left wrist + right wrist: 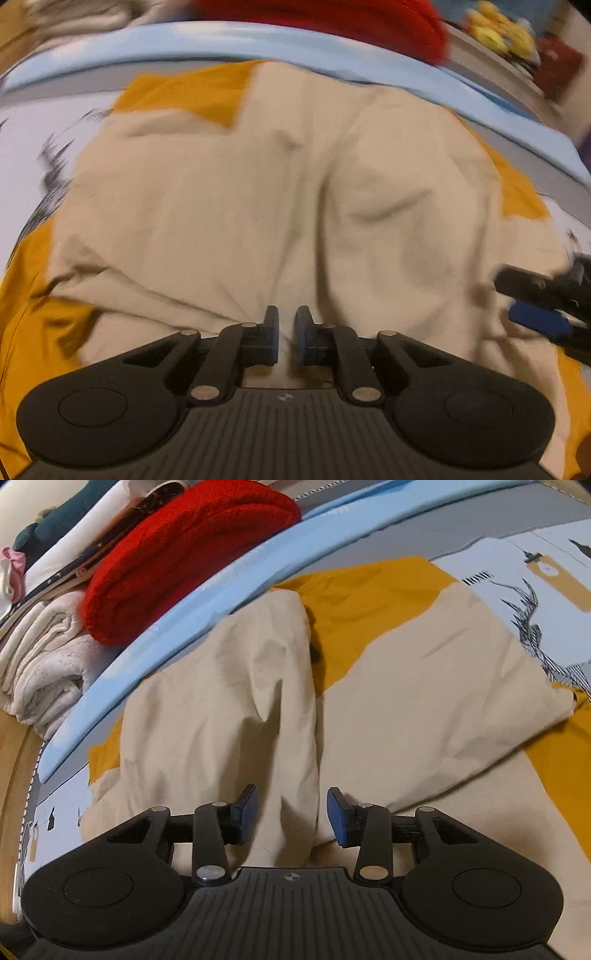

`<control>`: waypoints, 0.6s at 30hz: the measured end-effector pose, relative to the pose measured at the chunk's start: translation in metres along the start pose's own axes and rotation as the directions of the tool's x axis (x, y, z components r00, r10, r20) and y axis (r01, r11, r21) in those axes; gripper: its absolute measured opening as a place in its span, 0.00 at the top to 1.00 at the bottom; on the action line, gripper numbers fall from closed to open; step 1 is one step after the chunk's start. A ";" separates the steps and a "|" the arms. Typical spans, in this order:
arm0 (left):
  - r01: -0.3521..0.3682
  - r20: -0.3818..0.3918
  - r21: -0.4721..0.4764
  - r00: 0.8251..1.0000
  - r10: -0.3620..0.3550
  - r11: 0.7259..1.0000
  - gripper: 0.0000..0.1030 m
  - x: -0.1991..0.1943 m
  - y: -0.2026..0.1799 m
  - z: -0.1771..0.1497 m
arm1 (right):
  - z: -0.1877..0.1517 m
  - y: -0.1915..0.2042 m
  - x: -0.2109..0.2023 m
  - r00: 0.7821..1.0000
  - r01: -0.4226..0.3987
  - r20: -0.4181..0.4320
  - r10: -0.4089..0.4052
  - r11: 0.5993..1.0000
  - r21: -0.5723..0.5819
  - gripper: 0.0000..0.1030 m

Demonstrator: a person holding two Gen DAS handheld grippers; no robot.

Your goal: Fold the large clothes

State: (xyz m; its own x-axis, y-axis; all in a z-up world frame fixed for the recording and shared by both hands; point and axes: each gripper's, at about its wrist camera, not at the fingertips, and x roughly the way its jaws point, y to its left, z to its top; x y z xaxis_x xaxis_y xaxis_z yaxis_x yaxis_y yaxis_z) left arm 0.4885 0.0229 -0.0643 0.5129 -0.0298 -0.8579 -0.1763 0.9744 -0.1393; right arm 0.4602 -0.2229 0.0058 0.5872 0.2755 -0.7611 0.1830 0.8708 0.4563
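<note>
Your left gripper (286,334) has its fingers pinched nearly together, just a thin gap. Your right gripper (291,818) sits level, fingers spread wide.

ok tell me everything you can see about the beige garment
The beige garment looks like thin, matte woven cloth, creased and unevenly folded, with a deep fold line running up its middle. It lies spread over a mustard-yellow cloth on the printed bedsheet, near a light blue band. The left gripper is nearly shut with beige cloth between its fingers, though a grip is not certain. The right gripper is open, straddling a raised fold.
</note>
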 end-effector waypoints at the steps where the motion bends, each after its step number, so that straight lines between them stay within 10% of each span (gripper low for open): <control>1: 0.001 0.009 -0.005 1.000 -0.001 1.000 0.87 -0.006 0.001 0.004 | -0.002 -0.001 -0.002 1.000 -0.001 -0.006 0.001 1.000 0.002 0.59; 9: 0.129 0.271 0.063 0.952 -0.141 0.990 0.80 -0.066 -0.020 0.018 | -0.005 -0.008 0.011 0.991 0.092 -0.098 -0.096 0.995 -0.035 0.59; 12: 0.190 0.161 0.147 0.964 -0.213 0.971 0.70 -0.045 -0.034 0.012 | -0.007 -0.008 0.013 0.986 0.108 -0.122 -0.111 0.994 -0.031 0.58; 14: 0.094 -0.017 0.177 0.996 -0.092 0.980 0.62 -0.014 -0.034 0.004 | -0.007 -0.005 0.008 0.987 0.114 -0.110 -0.118 0.993 -0.044 0.58; 18: 0.144 0.047 0.041 0.988 -0.146 0.989 0.62 -0.046 -0.008 0.021 | -0.001 0.003 -0.017 0.996 0.086 -0.013 -0.087 0.993 -0.081 0.58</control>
State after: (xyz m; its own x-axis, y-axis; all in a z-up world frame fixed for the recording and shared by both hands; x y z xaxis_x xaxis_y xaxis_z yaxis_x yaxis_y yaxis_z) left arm 0.4842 0.0213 -0.0136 0.5724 -0.1615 -0.8039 -0.0662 0.9681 -0.2416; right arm 0.4506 -0.2244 0.0195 0.5590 0.2039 -0.8037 0.1678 0.9214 0.3504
